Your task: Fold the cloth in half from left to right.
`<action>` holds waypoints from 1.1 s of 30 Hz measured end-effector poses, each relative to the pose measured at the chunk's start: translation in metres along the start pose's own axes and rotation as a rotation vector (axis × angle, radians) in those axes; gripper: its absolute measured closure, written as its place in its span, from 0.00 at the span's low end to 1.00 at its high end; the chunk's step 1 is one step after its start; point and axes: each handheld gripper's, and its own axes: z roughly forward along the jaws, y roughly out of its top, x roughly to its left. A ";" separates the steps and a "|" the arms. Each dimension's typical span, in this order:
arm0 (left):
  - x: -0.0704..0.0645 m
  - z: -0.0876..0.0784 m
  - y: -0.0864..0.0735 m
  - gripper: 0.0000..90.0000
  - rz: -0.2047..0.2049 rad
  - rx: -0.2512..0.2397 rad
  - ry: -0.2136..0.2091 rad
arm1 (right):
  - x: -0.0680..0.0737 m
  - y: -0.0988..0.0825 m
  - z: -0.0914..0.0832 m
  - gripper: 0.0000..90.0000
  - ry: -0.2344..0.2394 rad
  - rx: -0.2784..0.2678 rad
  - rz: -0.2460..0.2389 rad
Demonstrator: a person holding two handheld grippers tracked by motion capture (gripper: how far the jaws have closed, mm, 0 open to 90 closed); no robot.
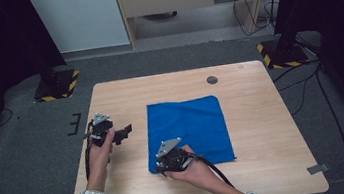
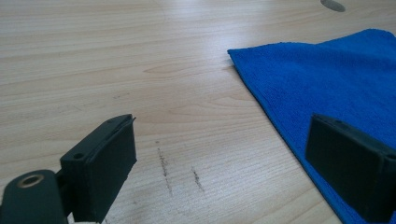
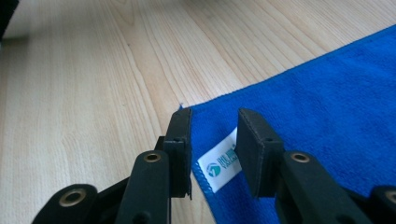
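Blue microfibre cloth (image 1: pixel 189 131) lies flat and spread out near the middle of the wooden table (image 1: pixel 253 116), with a white label (image 3: pixel 220 166) sewn at its near left corner. At that corner the right gripper (image 1: pixel 165 164) is down low, its jaws partly apart and straddling the cloth's edge beside the label; the pads do not yet press on the fabric. Well to the left, the left gripper (image 1: pixel 125 131) hovers over bare wood just beside the cloth's left edge, jaws spread wide with nothing between them. A small grey disc (image 1: pixel 212 79) sits in the tabletop beyond the cloth.
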 end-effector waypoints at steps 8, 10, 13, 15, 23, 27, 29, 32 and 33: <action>-0.001 0.000 0.000 0.09 0.001 0.003 -0.007 | 0.014 0.001 0.015 0.50 -0.039 0.007 -0.006; -0.001 0.000 0.000 0.09 -0.001 0.005 -0.007 | 0.016 0.001 0.020 0.47 -0.029 0.009 0.006; -0.001 0.001 -0.001 0.09 -0.003 0.007 -0.008 | 0.017 0.002 0.025 0.51 -0.048 0.026 0.010; 0.000 0.001 -0.001 0.09 -0.003 0.007 -0.008 | 0.017 0.003 0.026 0.59 -0.070 0.030 0.010; -0.003 0.001 0.000 0.10 0.002 0.005 -0.013 | 0.013 0.002 0.024 0.91 -0.117 0.035 -0.024; -0.006 0.002 0.000 0.10 0.004 0.003 -0.021 | 0.010 0.002 0.024 0.97 -0.111 0.027 -0.014; -0.007 0.003 0.000 0.10 0.013 0.007 -0.026 | 0.009 0.002 0.024 0.97 -0.105 0.028 -0.008; -0.008 0.003 0.001 0.10 0.007 0.003 -0.031 | 0.011 0.004 0.023 0.98 -0.074 0.007 0.014; -0.008 0.003 0.002 0.10 0.006 -0.001 -0.032 | 0.013 0.005 0.022 0.98 -0.067 -0.002 0.011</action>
